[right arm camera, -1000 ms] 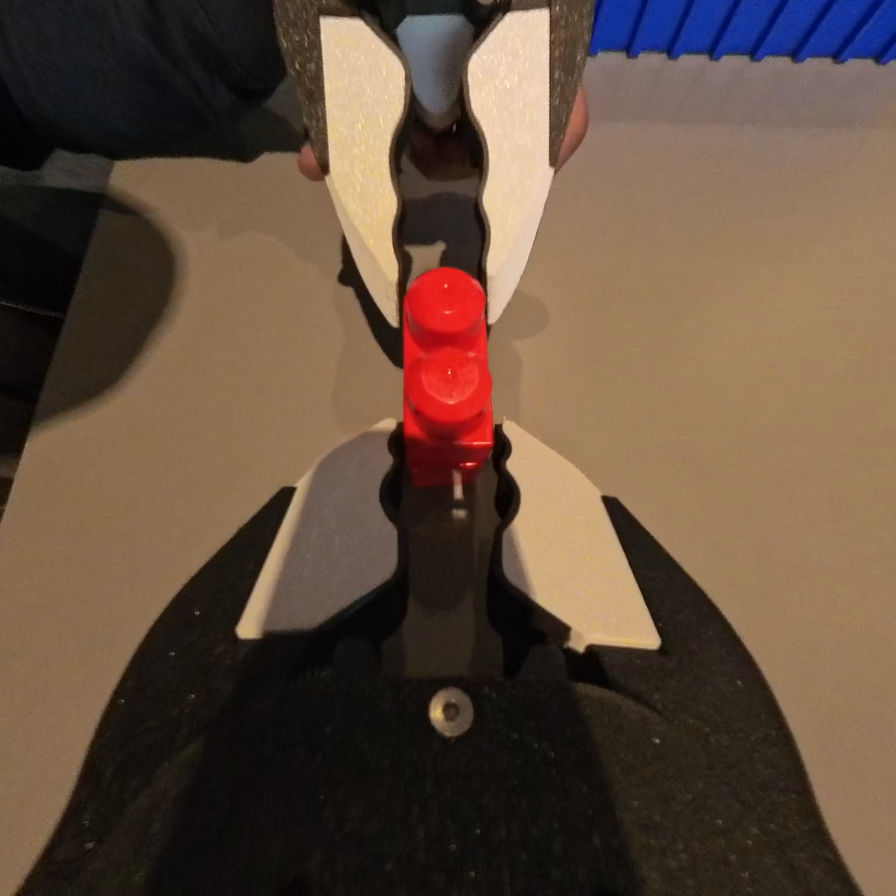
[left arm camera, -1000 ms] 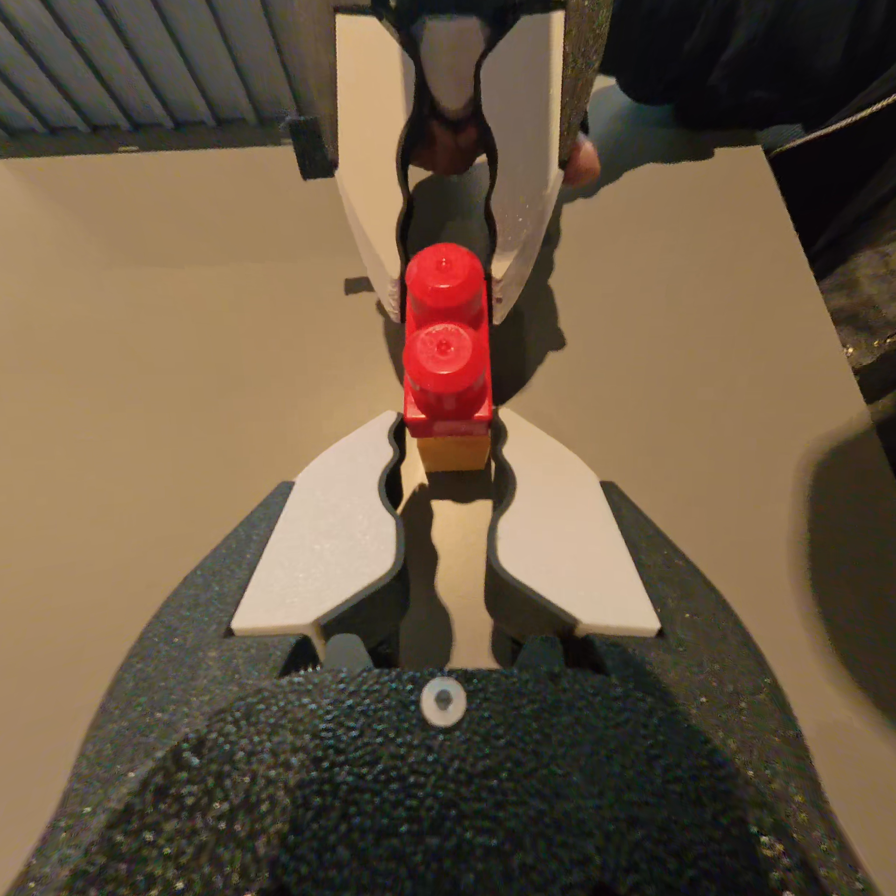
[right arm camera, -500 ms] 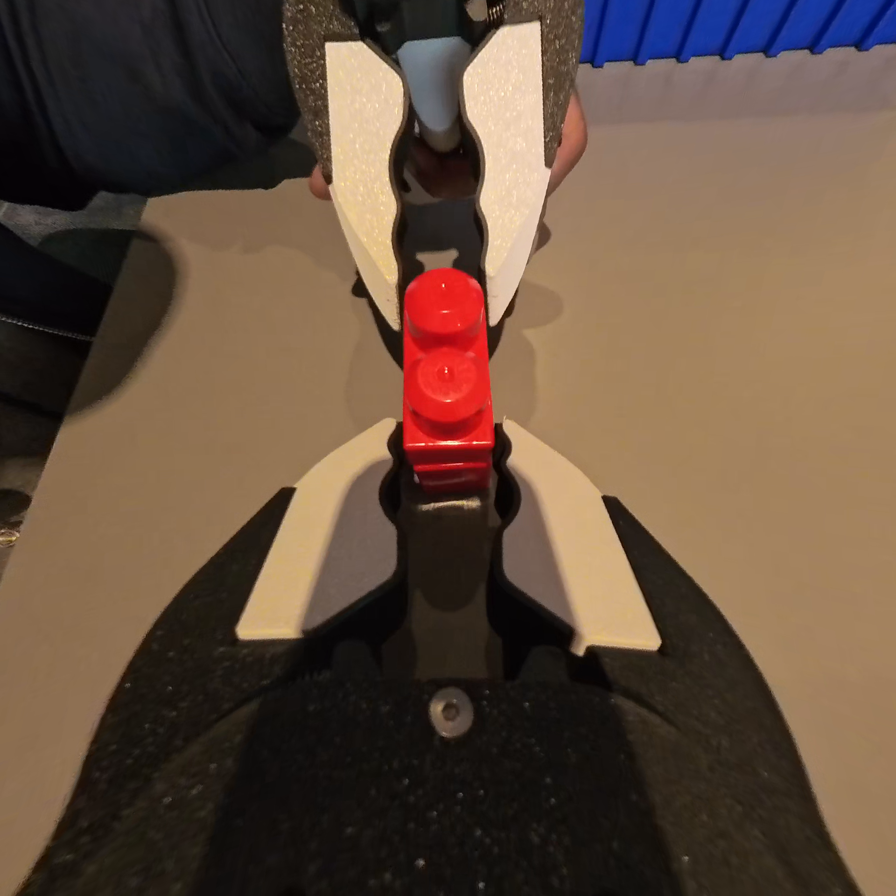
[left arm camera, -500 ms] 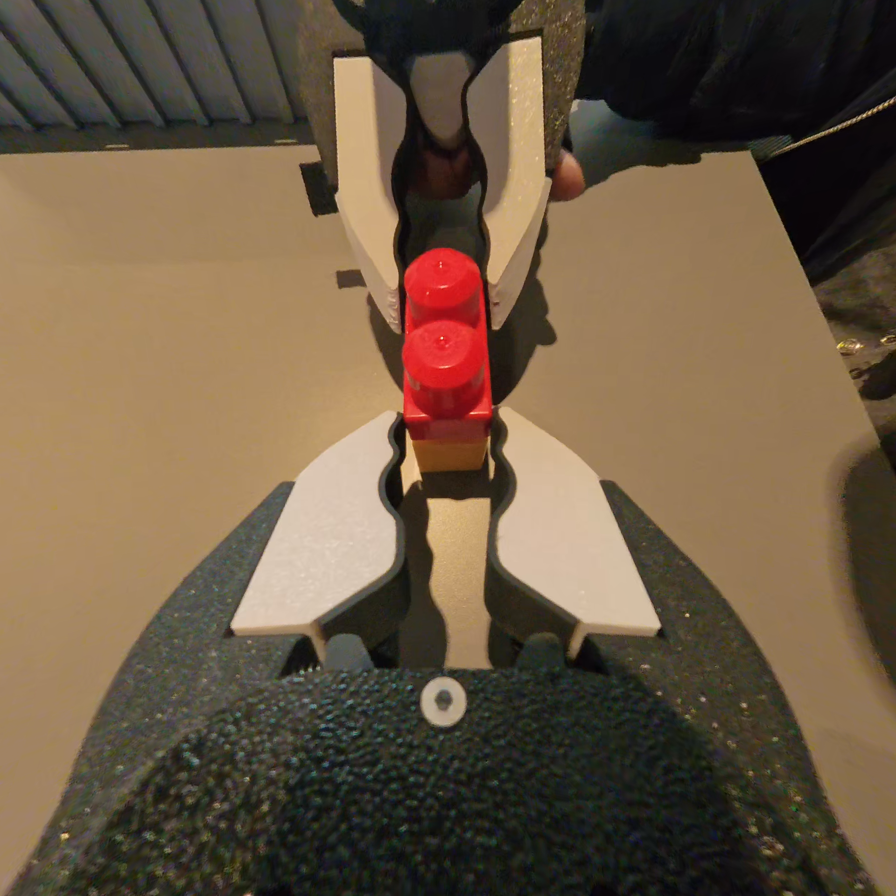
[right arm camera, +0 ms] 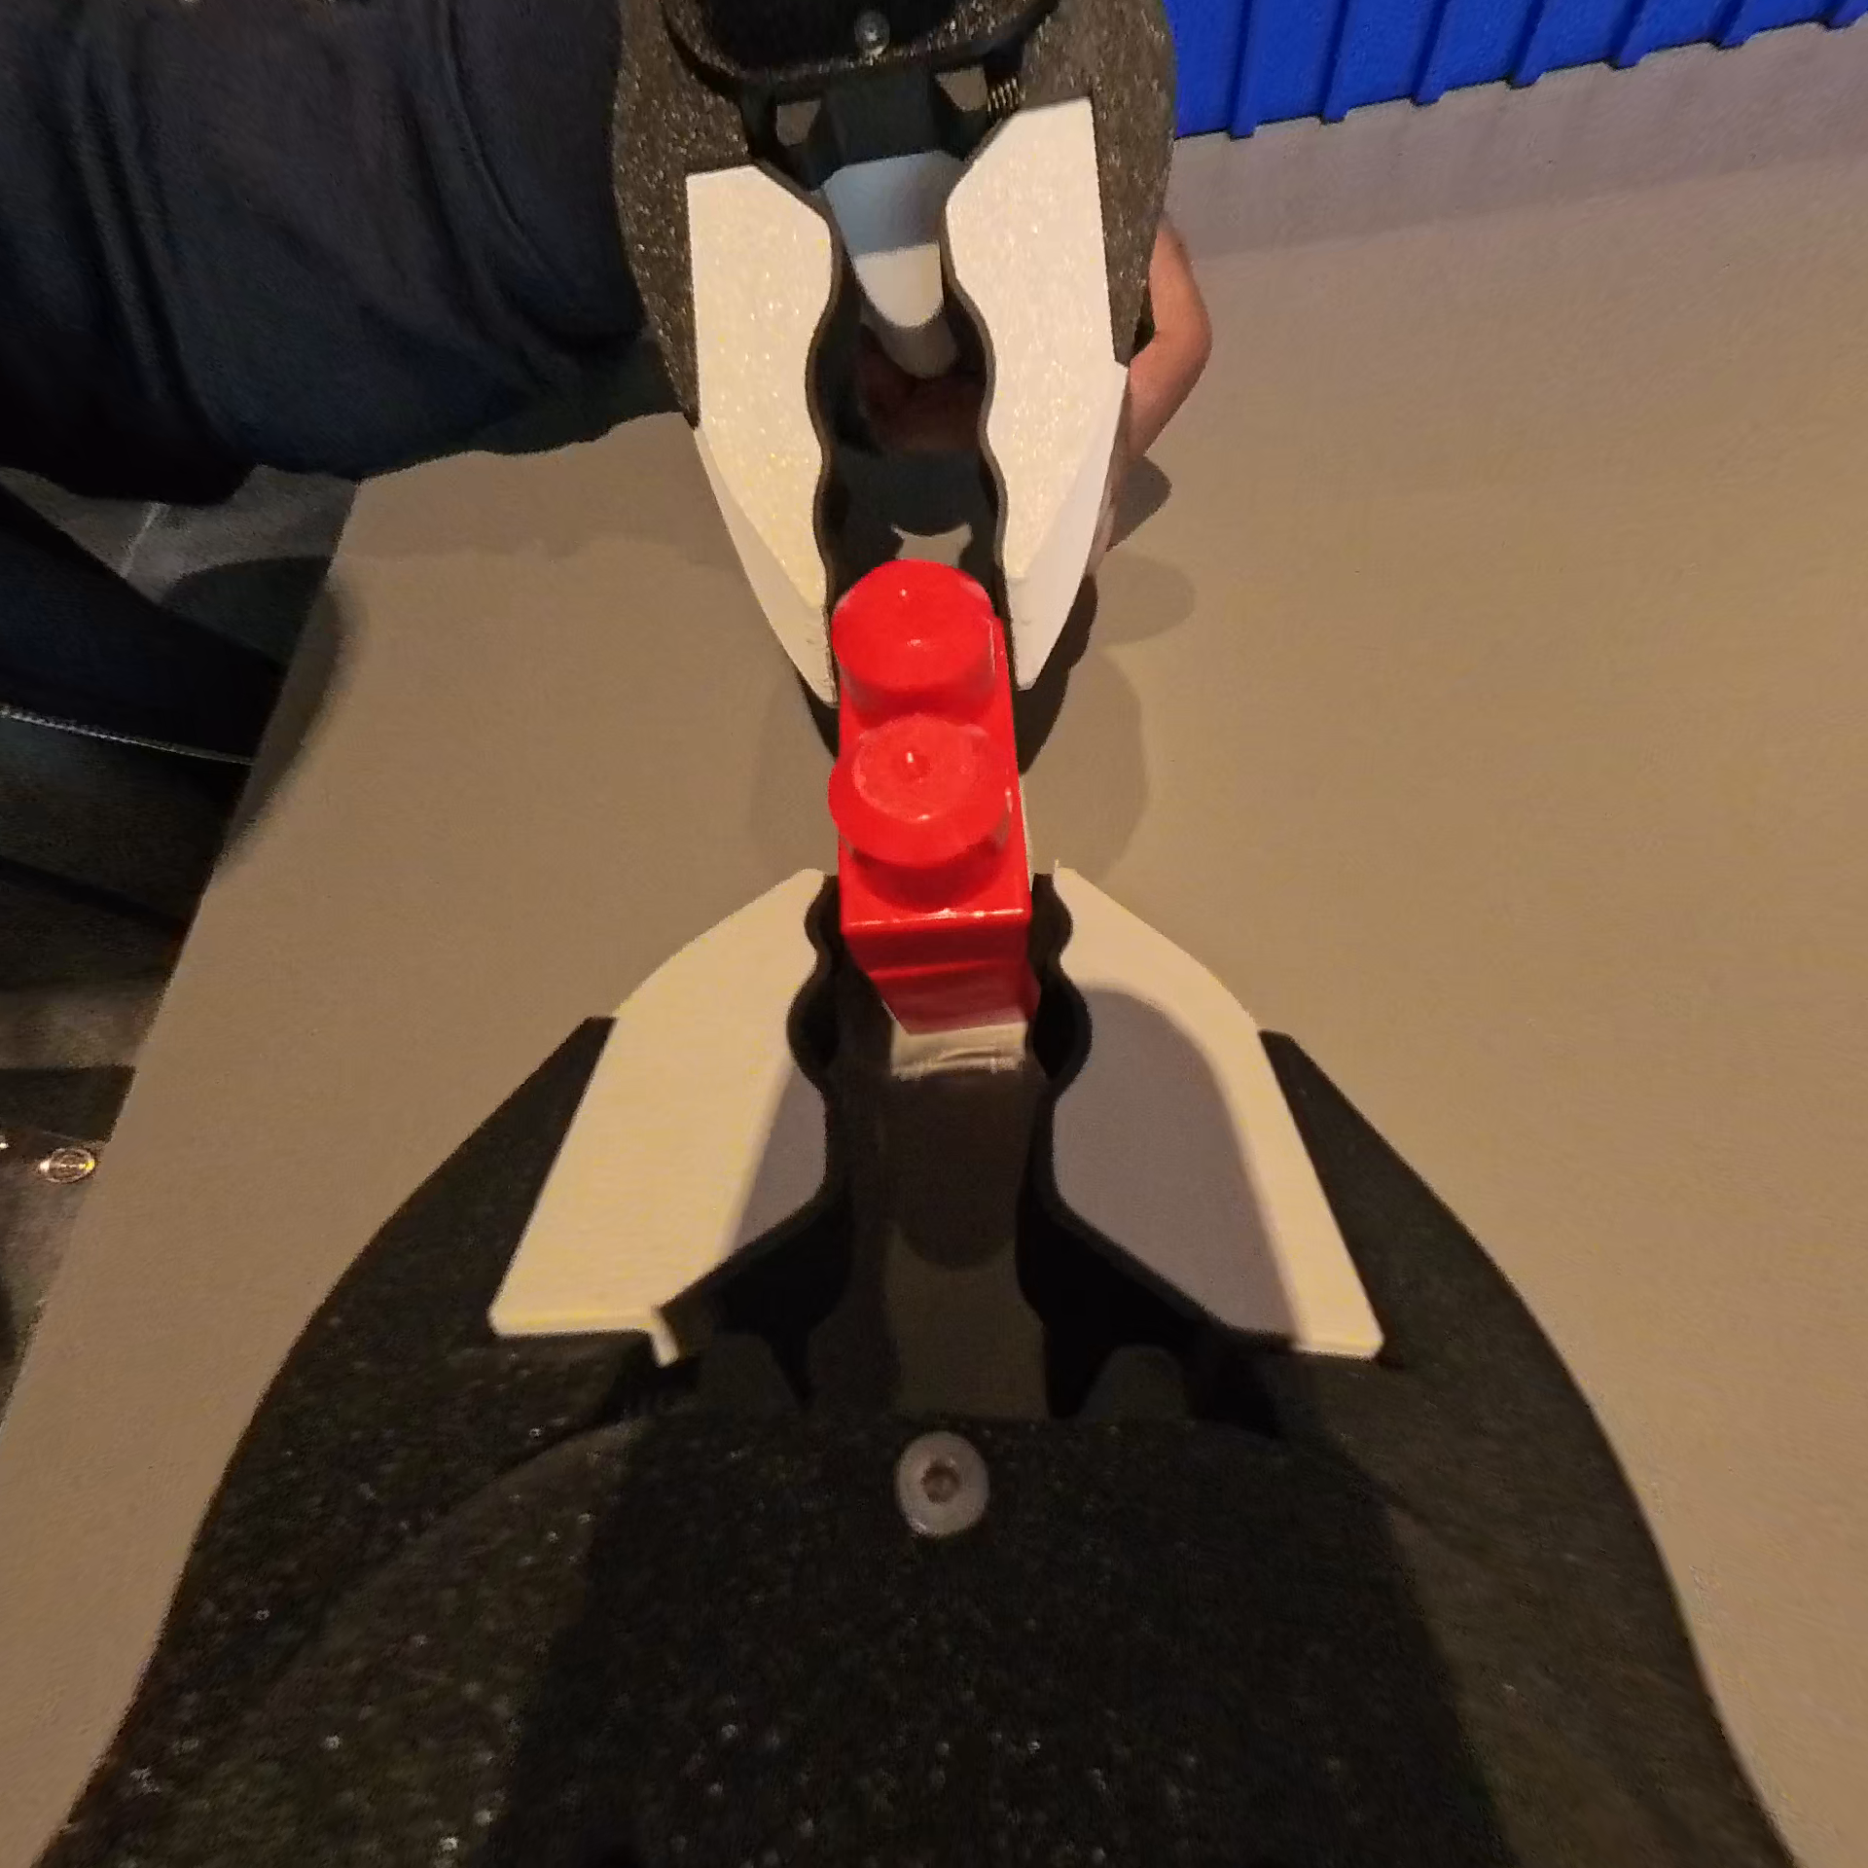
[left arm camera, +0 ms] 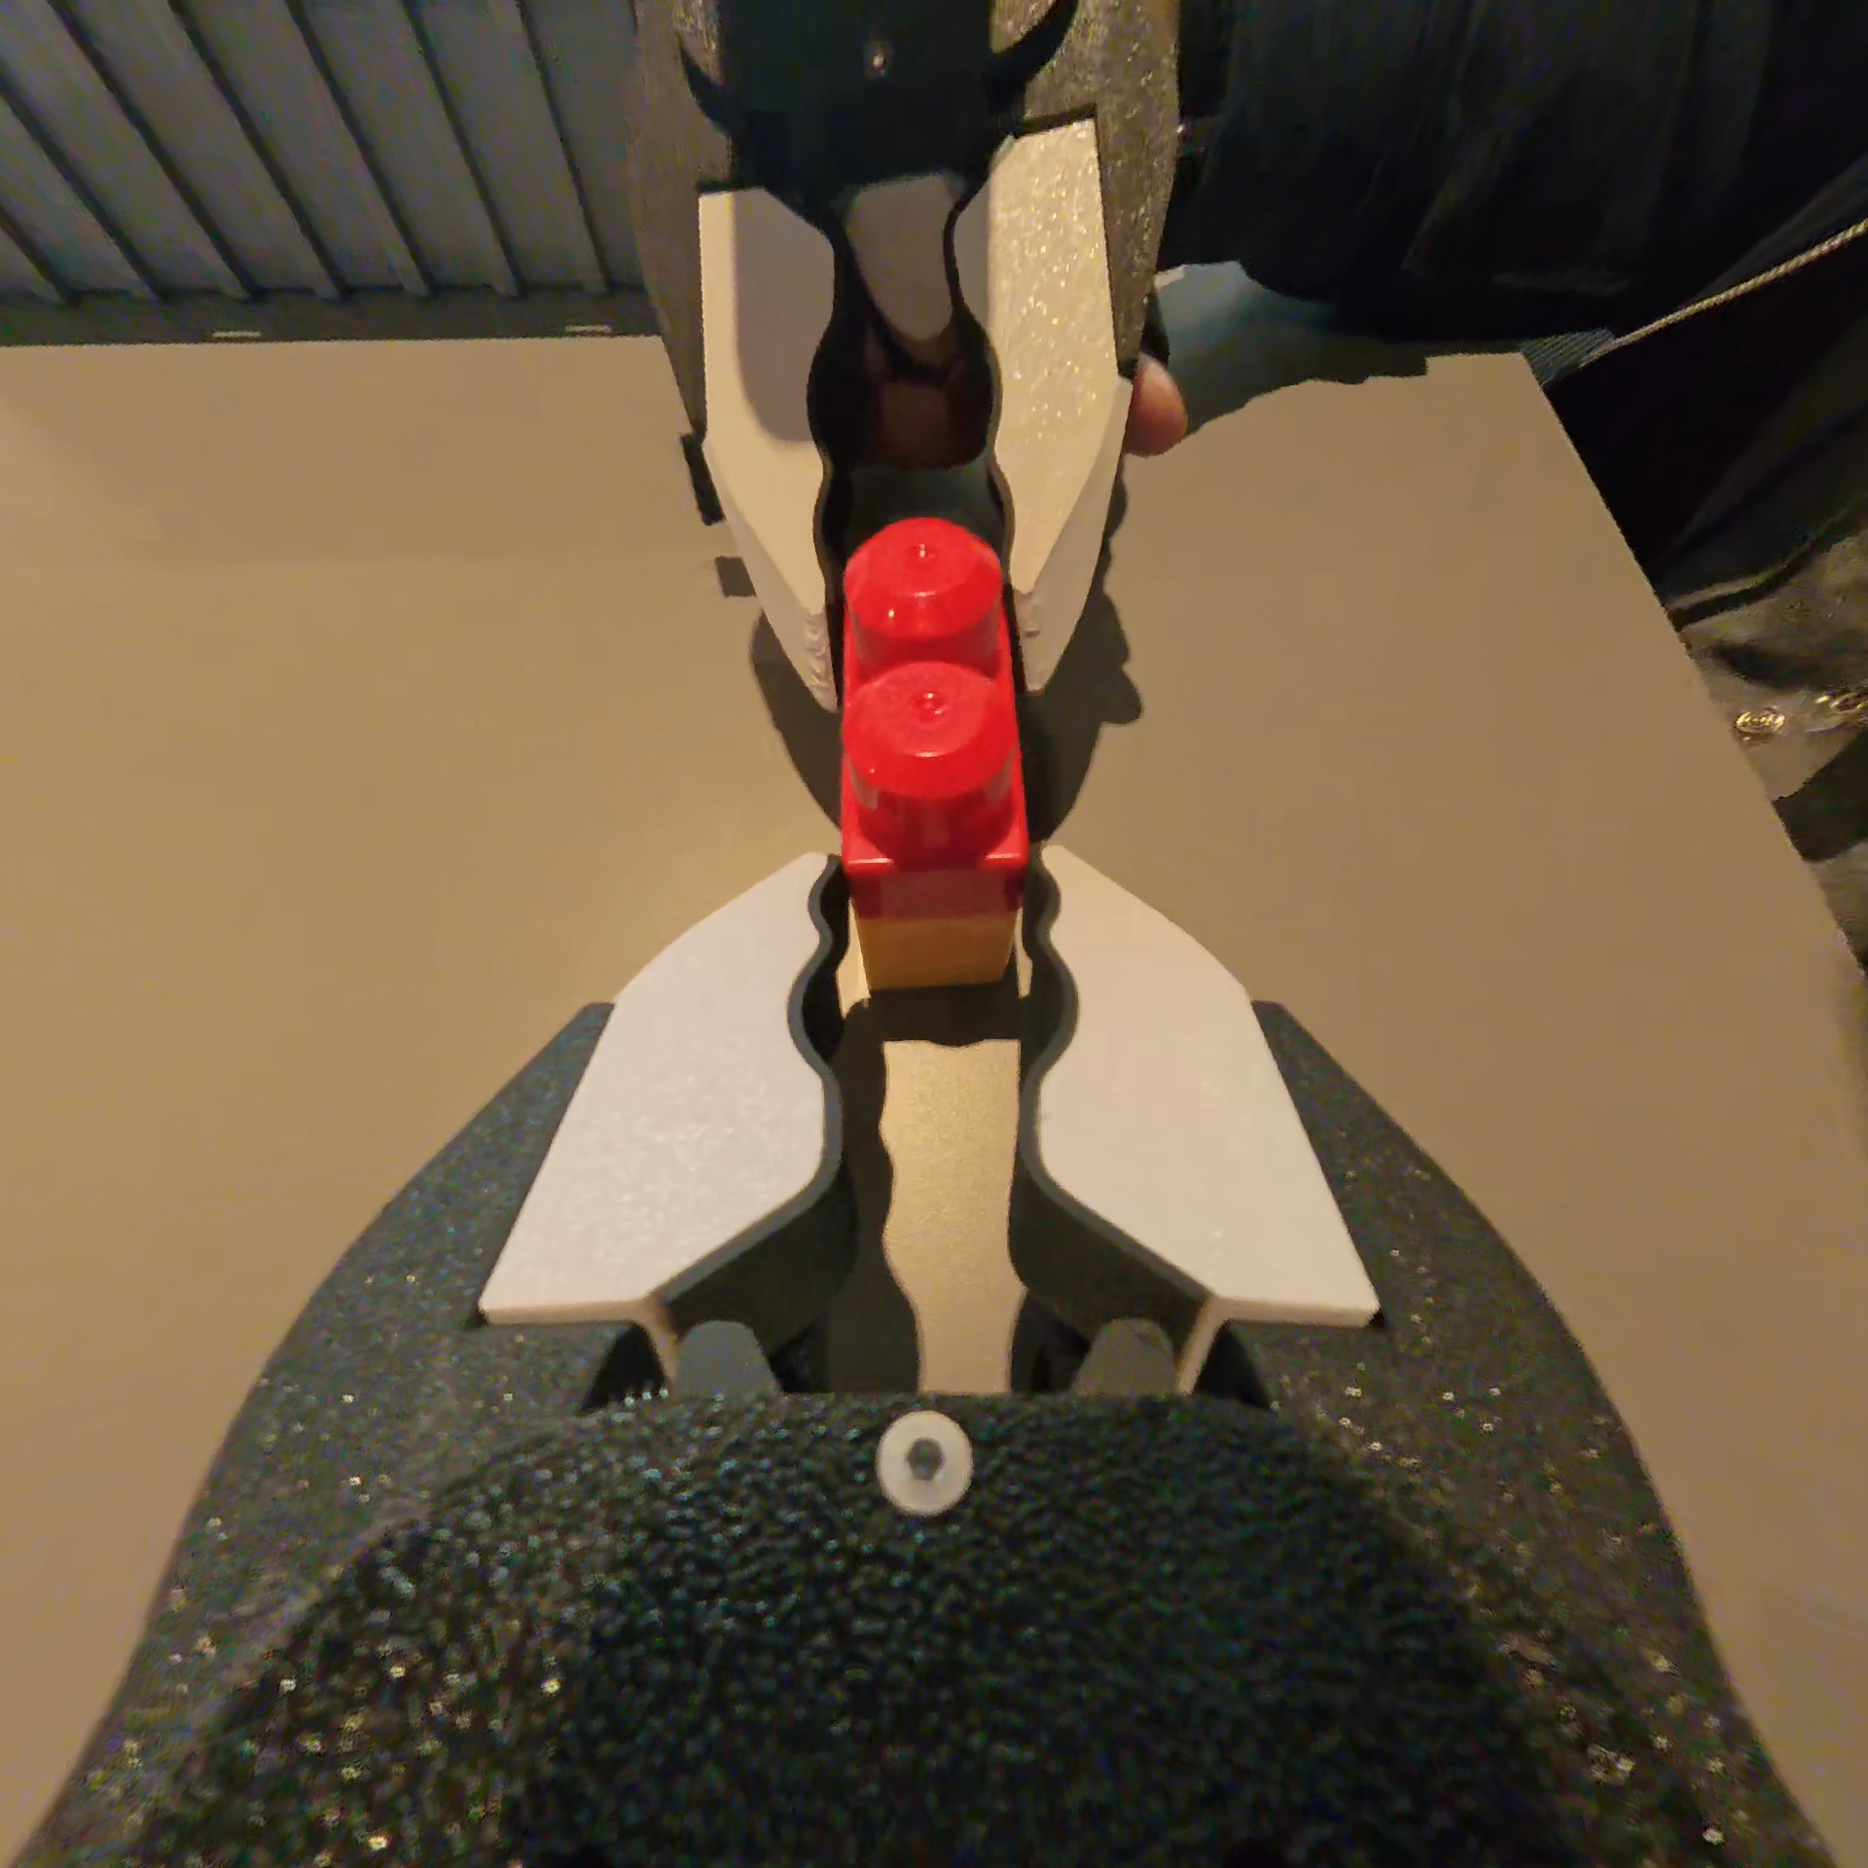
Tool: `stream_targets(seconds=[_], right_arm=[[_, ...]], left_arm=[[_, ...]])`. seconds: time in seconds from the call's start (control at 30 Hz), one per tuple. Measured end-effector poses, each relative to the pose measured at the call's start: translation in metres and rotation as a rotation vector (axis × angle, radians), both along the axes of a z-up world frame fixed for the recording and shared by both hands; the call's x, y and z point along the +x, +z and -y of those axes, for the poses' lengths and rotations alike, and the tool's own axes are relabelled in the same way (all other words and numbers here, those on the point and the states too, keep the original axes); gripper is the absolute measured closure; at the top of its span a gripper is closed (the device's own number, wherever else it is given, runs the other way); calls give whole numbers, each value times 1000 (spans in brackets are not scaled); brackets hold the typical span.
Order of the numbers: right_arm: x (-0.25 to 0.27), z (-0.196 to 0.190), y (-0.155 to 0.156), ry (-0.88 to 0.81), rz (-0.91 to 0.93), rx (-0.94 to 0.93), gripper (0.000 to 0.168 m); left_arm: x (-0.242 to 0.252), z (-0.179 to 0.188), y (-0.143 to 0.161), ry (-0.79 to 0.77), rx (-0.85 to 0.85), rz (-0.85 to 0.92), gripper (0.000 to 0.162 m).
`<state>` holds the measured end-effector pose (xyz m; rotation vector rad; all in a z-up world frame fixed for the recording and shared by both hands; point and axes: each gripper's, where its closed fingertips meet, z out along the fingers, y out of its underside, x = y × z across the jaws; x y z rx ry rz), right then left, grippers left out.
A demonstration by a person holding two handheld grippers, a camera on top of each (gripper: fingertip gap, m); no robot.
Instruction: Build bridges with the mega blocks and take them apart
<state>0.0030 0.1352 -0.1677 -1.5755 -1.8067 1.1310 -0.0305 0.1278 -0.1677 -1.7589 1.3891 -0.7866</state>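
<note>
Around the red block (left arm camera: 932,768) the tan table (left arm camera: 354,708) lies bare on 2 sides, giving open passage there. Its 2 ends are blocked: the left gripper (left arm camera: 932,890) clamps one, the right gripper (left arm camera: 925,647) the other.

Blocks stood on a plain tan tabletop (left arm camera: 303,758)

A yellow block (left arm camera: 932,948) rested directly on the matte surface, a red two-stud block (left arm camera: 930,768) stacked on top; in the right wrist view the tabletop (right arm camera: 1466,708) lay bare around them
</note>
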Motion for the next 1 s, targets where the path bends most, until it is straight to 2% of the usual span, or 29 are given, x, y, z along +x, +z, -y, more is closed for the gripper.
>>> stream_targets(seconds=[1.0], right_arm=[[-1,2,-2,-72,-23,-83,129]], left_arm=[[2,0,0,15,84,43,129]])
